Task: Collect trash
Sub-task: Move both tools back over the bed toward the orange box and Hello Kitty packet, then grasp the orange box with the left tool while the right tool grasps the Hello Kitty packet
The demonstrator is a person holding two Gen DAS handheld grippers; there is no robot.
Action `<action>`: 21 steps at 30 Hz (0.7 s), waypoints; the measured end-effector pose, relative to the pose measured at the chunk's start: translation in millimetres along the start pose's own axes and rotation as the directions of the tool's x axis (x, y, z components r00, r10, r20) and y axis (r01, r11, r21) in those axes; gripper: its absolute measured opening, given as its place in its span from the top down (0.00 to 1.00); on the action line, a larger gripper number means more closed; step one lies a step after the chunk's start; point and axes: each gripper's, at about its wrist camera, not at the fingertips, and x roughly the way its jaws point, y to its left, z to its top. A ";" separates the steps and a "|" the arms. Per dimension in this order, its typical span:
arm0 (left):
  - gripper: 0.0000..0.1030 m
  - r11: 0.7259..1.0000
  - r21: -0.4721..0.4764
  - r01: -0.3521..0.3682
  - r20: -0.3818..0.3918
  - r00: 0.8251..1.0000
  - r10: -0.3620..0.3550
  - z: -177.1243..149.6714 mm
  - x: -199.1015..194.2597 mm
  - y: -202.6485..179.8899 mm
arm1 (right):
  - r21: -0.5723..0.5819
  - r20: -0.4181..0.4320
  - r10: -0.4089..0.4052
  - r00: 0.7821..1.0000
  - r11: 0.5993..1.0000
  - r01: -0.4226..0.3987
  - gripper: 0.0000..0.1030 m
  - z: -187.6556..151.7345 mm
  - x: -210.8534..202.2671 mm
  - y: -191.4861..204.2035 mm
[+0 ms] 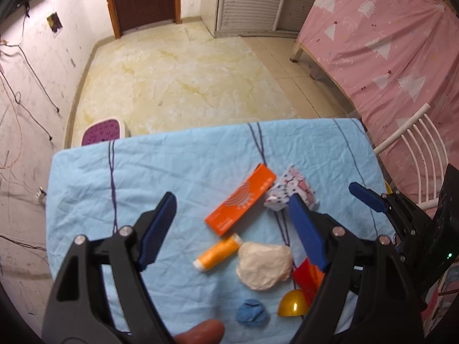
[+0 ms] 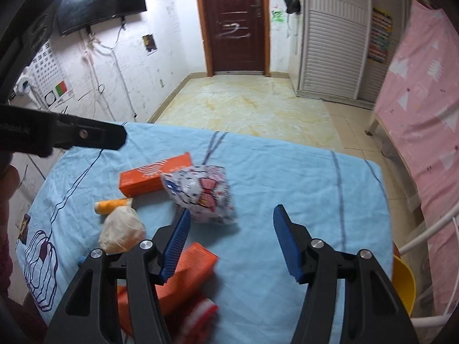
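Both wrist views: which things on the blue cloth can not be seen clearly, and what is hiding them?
- Red and white packet: left wrist view, mostly behind the left hand-held gripper finger; right wrist view, blurred at the bottom edge.
- Near orange box: right wrist view, blurred, partly covered by the right hand-held gripper.
- Far orange box: print too small to read.
- Yellow dome: partly hidden by the gripper.

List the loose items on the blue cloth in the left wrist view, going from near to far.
Blue crumpled wad → yellow half-ball → cream crumpled bag → orange thread spool → long orange box → patterned white-and-pink packet.
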 end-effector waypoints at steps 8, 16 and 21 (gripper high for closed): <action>0.25 1.000 -0.018 0.019 -0.058 0.998 -0.020 -2.3 25.2 15.0 | -0.032 -0.039 0.024 0.999 0.999 -0.025 0.42 14.3 23.4 12.9; 0.25 0.999 -0.019 0.041 -0.102 0.994 -0.043 -3.2 48.4 16.1 | -0.051 -0.071 0.038 0.997 0.998 -0.041 0.38 21.0 42.8 18.3; 0.26 0.999 -0.028 0.043 -0.118 0.992 -0.046 -1.6 60.1 17.9 | -0.039 -0.087 0.060 0.994 0.997 -0.064 0.38 24.2 54.7 15.0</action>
